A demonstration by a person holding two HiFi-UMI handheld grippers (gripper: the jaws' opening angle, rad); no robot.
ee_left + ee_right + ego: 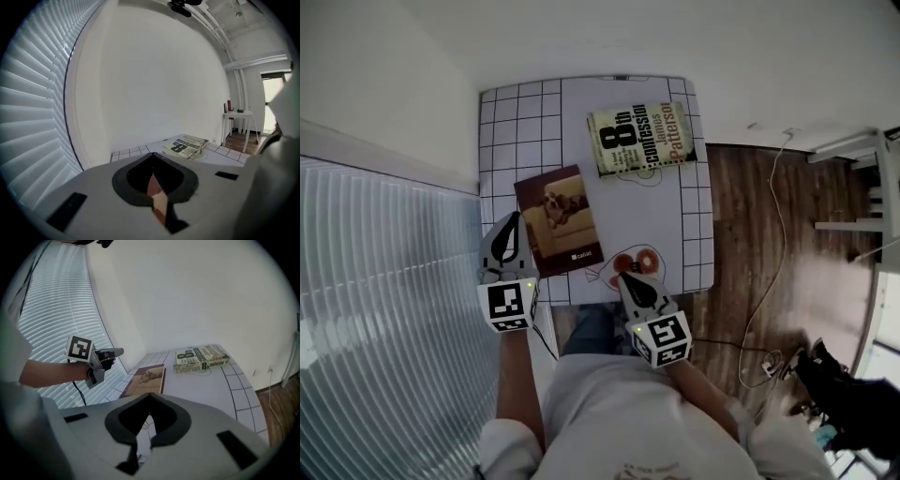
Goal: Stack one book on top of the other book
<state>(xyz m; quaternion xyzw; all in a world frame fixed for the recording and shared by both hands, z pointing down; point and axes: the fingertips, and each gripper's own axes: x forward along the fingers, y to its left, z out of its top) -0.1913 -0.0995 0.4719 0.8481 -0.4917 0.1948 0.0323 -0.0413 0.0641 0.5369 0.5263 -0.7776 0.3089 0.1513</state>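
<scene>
A thin brown book point(558, 220) with a dog picture lies flat at the near left of the white gridded table point(661, 216). A thick pale book point(641, 137) with a big "8" lies flat at the far right, apart from it. My left gripper point(514, 221) hovers over the brown book's near left corner, shut and holding nothing. My right gripper point(624, 277) is over the table's front edge, also shut and empty. The right gripper view shows the brown book point(149, 378), the thick book point(201, 358) and the left gripper point(116, 352). The left gripper view shows the thick book point(185, 146).
Window blinds point(384, 281) run along the left. Wooden floor point(759, 244) with a loose cable point(773, 272) lies to the right, where a white side table point(862, 187) stands. A line drawing with orange rings point(636, 262) is printed near the table's front edge.
</scene>
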